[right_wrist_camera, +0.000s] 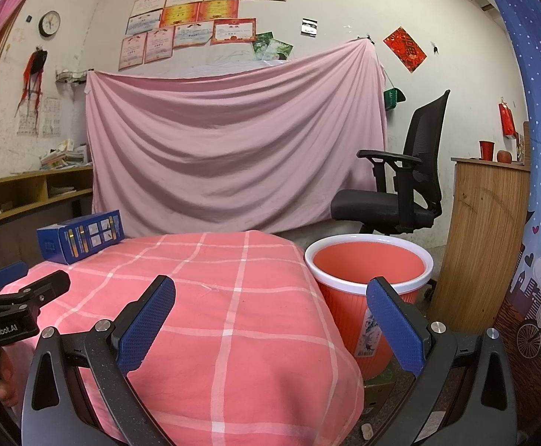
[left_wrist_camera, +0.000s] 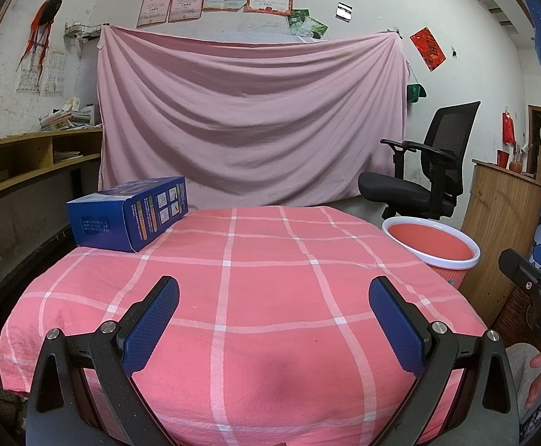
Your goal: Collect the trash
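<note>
Beside the table's (left_wrist_camera: 255,297) right edge stands the red bin (left_wrist_camera: 434,251), its bottom hidden from both views. A blue box (left_wrist_camera: 129,213) sits at the table's far left corner. Left tongs (left_wrist_camera: 274,325) and right tongs (right_wrist_camera: 270,321) hang spread wide, gripping nothing.

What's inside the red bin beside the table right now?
Only the red bin's bare inner wall shows below its white rim; no trash is visible. Its bottom is hidden in both views. The blue box lies on the tablecloth; both grippers are open.
</note>
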A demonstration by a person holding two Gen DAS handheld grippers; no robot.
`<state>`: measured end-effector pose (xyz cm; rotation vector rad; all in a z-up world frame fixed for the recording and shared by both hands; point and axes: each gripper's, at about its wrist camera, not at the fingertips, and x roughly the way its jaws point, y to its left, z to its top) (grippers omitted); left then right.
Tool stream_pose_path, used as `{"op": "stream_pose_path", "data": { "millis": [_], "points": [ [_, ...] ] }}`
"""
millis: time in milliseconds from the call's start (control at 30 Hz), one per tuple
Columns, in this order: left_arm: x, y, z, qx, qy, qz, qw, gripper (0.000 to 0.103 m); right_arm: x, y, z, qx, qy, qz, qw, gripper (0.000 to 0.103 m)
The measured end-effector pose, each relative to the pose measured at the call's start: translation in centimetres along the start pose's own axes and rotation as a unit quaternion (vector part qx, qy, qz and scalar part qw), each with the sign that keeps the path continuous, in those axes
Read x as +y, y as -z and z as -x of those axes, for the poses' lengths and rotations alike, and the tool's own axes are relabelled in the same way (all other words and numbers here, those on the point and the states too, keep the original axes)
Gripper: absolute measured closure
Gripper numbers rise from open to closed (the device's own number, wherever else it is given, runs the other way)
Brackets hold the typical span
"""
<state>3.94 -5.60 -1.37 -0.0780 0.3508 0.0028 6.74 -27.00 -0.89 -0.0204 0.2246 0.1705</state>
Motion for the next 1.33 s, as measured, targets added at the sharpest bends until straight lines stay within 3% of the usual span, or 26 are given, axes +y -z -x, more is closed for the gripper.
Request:
{"op": "stream_pose_path", "data": {
  "millis": [1333],
  "points": [
    [0.29, -0.38, -0.12, 0.001, -0.017, 0.004, 0.9999, 0.003, -0.19, 0.28, -0.22, 0.004, -0.002, 0.001, 1.0, 0.0]
  ]
}}
